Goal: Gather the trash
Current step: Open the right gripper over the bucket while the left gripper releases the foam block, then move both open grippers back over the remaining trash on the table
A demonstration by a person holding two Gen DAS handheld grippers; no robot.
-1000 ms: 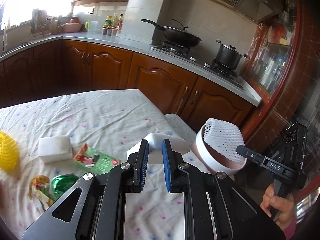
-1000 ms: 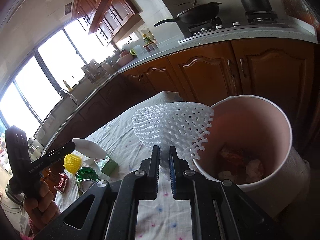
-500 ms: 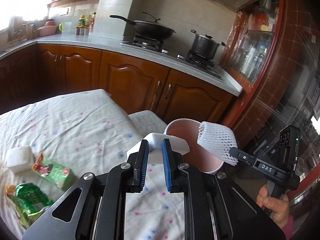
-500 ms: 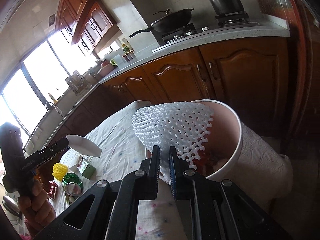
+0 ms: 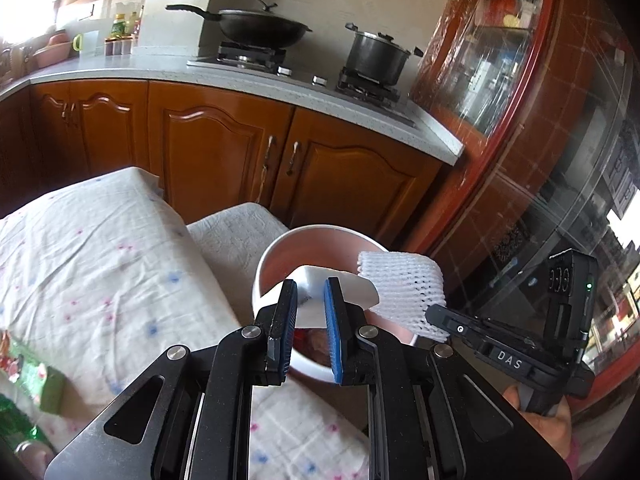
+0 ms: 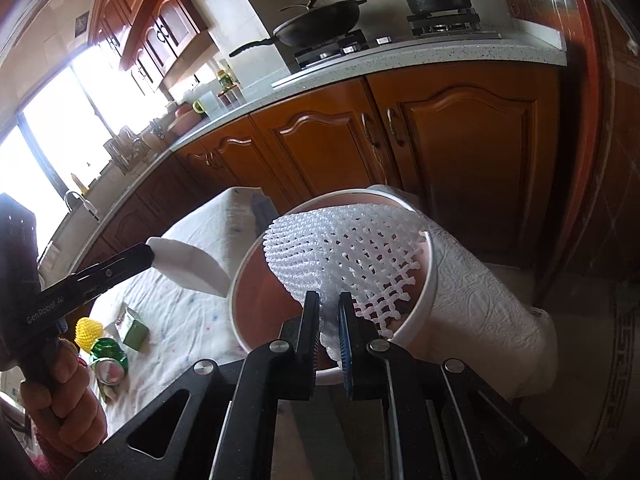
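A pink bin with a white rim [image 5: 276, 248] [image 6: 430, 280] stands off the table's end, with scraps inside. My left gripper [image 5: 311, 296] is shut on a white foam piece [image 5: 352, 286] [image 6: 188, 260], held at the bin's near rim. My right gripper [image 6: 329, 308] is shut on a white foam fruit net [image 6: 344, 248] [image 5: 404, 284], which hangs over the bin's mouth. On the table lie a green carton [image 6: 135, 330], a yellow foam net [image 6: 87, 330] and a green crushed can [image 6: 106, 356].
The table wears a white dotted cloth [image 5: 100, 264]. A white-covered stool [image 6: 488, 312] sits under the bin. Wooden cabinets [image 5: 224, 148] and a counter with a wok [image 5: 256, 30] and pot [image 5: 374, 58] stand behind. A hand [image 6: 60, 392] grips the left tool.
Both grippers have moved right and forward from the table toward the bin; the foam piece and net now hang at the bin's mouth. The trash on the table has slid out to the left.
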